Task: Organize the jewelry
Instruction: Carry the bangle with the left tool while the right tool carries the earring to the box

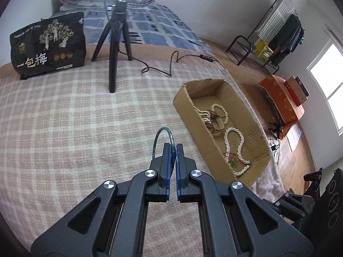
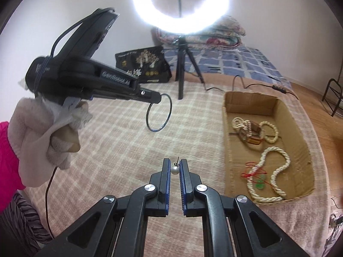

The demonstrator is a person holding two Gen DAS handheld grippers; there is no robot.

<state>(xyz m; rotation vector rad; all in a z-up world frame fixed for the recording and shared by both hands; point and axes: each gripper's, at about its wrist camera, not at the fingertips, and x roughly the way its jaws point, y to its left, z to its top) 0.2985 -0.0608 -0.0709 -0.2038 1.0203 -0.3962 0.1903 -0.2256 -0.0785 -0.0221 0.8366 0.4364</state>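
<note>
My left gripper [image 1: 173, 145] is shut on a thin dark blue bangle [image 1: 159, 137] and holds it above the checked blanket, left of the cardboard box [image 1: 188, 115]. In the right wrist view the left gripper [image 2: 159, 98] hangs the bangle [image 2: 169, 111] in the air. My right gripper [image 2: 175, 162] is shut on a small pearl earring [image 2: 174, 169] with a metal hook, above the blanket left of the box [image 2: 227, 145]. The box holds pearl necklaces [image 2: 276, 165], pearl bracelets [image 2: 272, 131] and a red-corded green pendant [image 2: 260, 180].
A black tripod [image 1: 113, 49] with a ring light [image 2: 180, 2] stands behind on the bed, its cable [image 1: 171, 64] trailing to the right. A black printed bag [image 1: 49, 45] stands at the back left. Folded quilts [image 2: 214, 34] lie beyond. The bed edge drops right of the box.
</note>
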